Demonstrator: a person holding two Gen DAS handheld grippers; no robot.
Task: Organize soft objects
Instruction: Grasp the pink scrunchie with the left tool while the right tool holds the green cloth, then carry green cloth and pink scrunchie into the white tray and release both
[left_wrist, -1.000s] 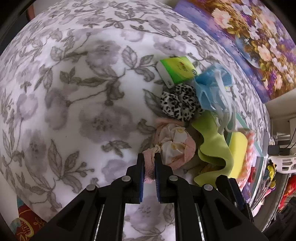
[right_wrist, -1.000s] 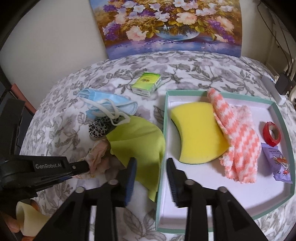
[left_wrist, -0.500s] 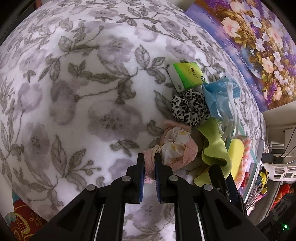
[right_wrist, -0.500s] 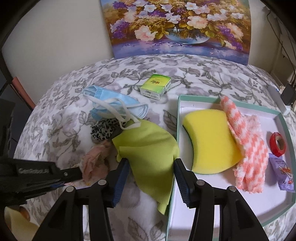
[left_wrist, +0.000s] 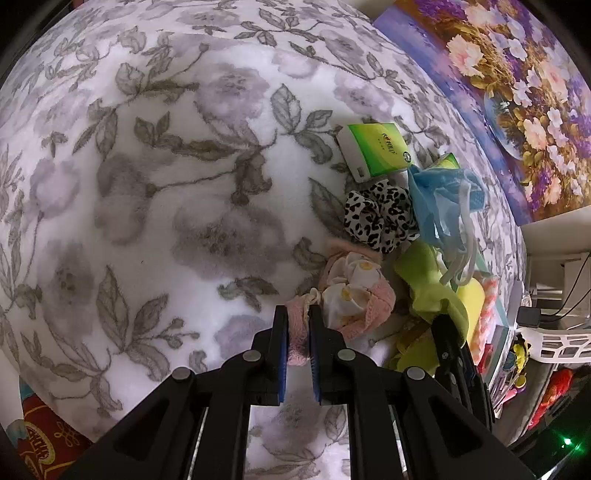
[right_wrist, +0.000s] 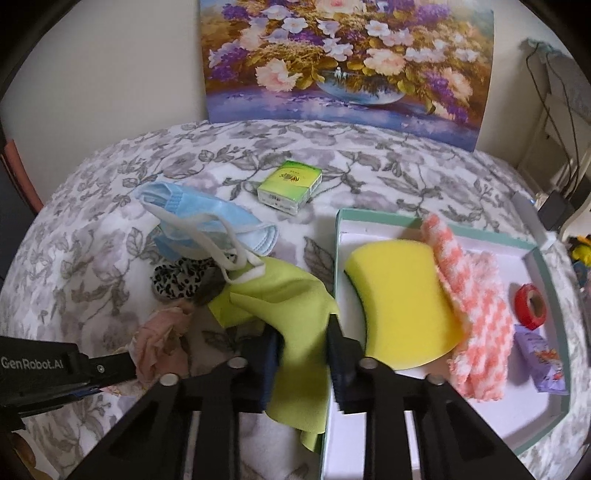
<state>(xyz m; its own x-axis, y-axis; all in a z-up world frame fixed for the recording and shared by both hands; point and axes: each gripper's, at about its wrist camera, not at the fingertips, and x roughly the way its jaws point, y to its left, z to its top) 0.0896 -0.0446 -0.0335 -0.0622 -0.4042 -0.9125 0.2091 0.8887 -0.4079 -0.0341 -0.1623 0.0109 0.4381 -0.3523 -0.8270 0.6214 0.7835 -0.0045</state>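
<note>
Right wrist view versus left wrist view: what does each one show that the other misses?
Only the right wrist view shows the tray interior: red tape roll and purple packet. Only the left wrist view shows the left gripper, jaws shut on the pink cloth. Both share the green cloth, blue mask, spotted scrunchie, green box and yellow sponge.

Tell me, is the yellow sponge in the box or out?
In. The curved yellow foam sponge lies inside the teal-rimmed white box, beside the orange-and-white fuzzy cloth.
</note>
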